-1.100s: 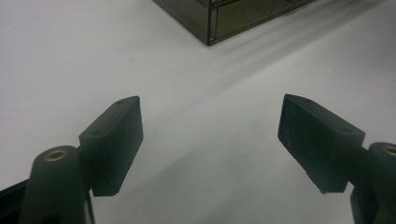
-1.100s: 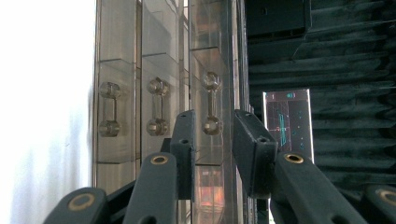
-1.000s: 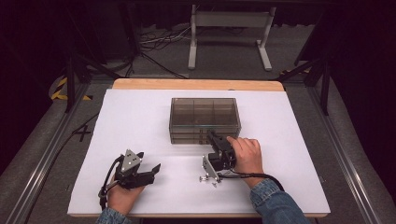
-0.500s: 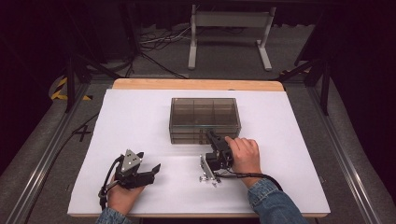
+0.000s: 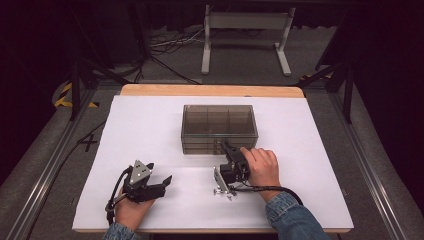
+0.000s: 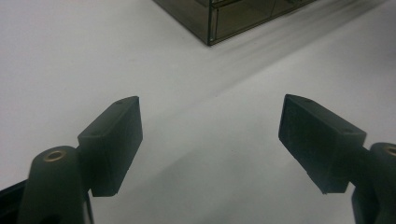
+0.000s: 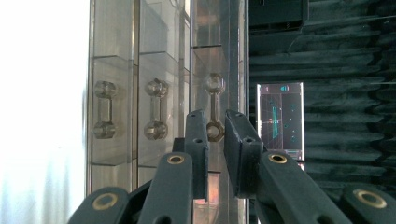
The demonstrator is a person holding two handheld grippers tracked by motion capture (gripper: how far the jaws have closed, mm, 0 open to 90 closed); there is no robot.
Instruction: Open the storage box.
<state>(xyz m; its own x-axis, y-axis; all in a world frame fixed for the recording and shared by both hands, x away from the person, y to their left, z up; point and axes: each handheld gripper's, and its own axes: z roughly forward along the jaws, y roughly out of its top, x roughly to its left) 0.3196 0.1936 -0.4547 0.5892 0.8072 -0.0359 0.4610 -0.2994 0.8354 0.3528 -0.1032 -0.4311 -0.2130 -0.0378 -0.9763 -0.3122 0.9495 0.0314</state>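
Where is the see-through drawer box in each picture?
High view: the clear drawer box sits in the middle of the white table, just past the right gripper.
Left gripper view: its corner pokes in at the top.
Right gripper view: turned sideways, its drawer fronts stand left of centre.
Shared landmark: the white table.

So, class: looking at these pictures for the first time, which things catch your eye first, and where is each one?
A smoky transparent drawer box stands mid-table on the white sheet. The right gripper reaches its front, jaws just closing around the handle of one drawer, with a slim gap visible on either side. The left gripper rests near the table's front edge, jaws wide open over bare sheet.
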